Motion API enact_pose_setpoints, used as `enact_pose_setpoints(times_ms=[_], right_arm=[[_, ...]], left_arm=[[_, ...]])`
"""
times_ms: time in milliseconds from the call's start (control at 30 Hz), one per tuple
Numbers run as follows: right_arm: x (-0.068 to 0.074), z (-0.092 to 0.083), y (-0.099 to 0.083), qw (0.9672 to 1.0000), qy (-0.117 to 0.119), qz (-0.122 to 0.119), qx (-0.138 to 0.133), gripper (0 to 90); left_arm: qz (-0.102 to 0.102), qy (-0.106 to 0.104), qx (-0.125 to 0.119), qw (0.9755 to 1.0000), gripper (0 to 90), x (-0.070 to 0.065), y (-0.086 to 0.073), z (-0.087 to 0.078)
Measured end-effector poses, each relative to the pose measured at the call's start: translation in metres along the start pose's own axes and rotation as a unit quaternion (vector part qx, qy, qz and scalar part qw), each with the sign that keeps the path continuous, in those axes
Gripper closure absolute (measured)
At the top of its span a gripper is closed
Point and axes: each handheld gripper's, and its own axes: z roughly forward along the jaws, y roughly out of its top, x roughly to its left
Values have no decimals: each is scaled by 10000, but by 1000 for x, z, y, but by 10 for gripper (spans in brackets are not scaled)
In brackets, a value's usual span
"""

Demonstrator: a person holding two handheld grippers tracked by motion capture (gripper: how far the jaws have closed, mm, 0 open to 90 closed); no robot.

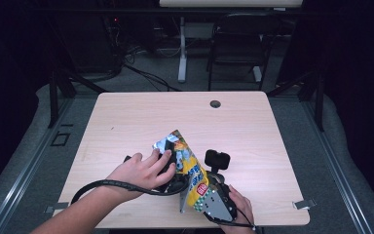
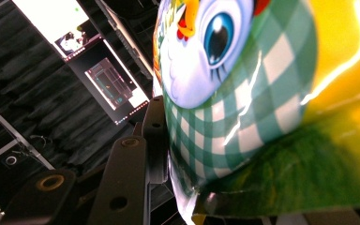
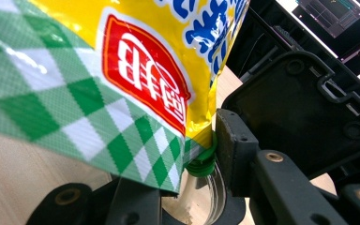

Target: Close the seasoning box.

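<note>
Snack bag (image 1: 191, 165) raised above the wooden table (image 1: 126, 126), left gripper (image 1: 171, 170) and right gripper (image 1: 209, 192) — both clamped on it

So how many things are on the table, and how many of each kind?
Snack bags: 1, the yellow and green snack bag
Grippers: 2, the left gripper and the right gripper, both clamped on the bag
Hands: 2, the left hand and the right hand
Total: 5
</note>
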Motion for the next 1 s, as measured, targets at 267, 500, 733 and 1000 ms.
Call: enact_pose_setpoints(times_ms=[267,500,733,1000], right_arm=[[0,0,0,10000,13,34,-30,712],[1,1,1,10000,34,64,-53,712],[1,1,1,9999,65,124,-65,712],[1,1,1,9998,86,177,-65,712]], left_arm=[[24,-8,8,10000,662,1,-1,-1],[67,-1,14,10000,663,1,-1,-1],[82,-28,15,10000,663,2,-2,0],[85,-28,15,10000,663,1,-2,-1]])
